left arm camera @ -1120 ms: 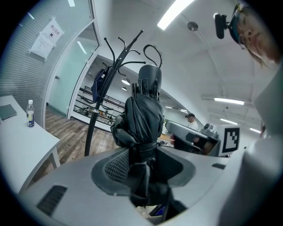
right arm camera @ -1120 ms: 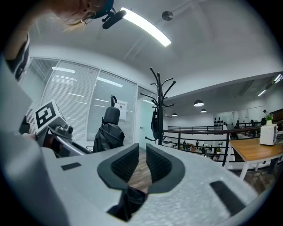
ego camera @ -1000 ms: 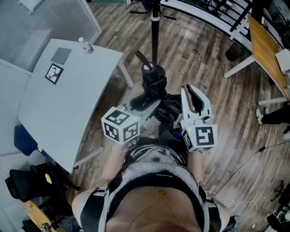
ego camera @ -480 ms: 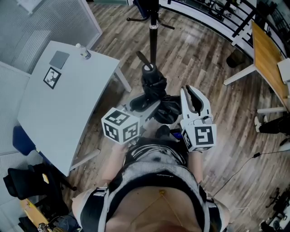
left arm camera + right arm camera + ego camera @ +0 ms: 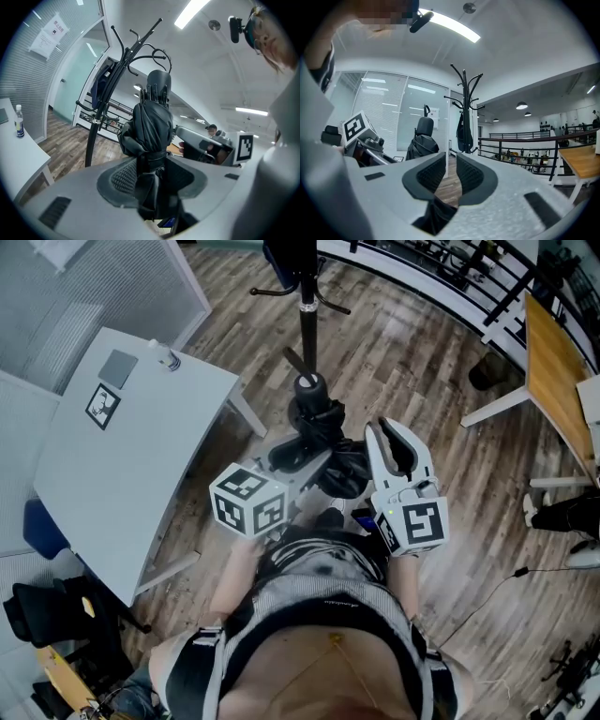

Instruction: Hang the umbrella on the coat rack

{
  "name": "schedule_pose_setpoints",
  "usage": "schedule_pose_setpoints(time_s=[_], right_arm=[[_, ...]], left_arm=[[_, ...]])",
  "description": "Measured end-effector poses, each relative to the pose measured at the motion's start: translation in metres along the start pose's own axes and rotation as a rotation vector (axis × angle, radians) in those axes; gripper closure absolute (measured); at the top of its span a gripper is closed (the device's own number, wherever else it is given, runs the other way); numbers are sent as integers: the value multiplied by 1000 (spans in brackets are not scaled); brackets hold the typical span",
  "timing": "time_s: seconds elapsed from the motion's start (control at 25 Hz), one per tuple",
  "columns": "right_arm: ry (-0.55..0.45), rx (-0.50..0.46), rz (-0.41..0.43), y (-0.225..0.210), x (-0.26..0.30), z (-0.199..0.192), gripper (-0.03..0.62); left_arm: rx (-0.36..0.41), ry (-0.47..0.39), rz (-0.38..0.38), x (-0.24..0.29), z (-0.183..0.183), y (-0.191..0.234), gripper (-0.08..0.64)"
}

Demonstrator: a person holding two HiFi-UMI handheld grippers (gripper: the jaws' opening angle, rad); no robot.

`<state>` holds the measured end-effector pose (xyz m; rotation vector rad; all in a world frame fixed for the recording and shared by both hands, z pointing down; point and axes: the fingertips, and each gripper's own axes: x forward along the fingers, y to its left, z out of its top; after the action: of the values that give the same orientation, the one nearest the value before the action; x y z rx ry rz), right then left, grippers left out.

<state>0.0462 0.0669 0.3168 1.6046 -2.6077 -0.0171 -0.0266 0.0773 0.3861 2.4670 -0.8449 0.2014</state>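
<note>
Umbrella (image 5: 152, 125), black, folded, bunched fabric cinched by a strap

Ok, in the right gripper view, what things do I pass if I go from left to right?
umbrella → coat rack → black railing → wooden desk

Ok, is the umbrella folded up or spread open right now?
Folded. The umbrella has its black canopy bunched tight, a strap cinched round it, and the left gripper is clamped on it.
</note>
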Motion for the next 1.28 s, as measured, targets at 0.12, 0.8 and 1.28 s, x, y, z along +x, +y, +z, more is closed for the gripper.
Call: schedule_pose_setpoints(time_s=[0.12, 0.8, 1.28], right_arm=[[-26, 36, 74, -3, 4, 5, 491], [74, 53, 435, 7, 46, -9, 290], [100, 196, 510, -5, 71, -20, 285]], left_arm=[[-2, -6, 6, 12, 3, -2, 381], [66, -35, 84, 60, 23, -4, 382], [174, -41, 112, 78, 31, -9, 382]])
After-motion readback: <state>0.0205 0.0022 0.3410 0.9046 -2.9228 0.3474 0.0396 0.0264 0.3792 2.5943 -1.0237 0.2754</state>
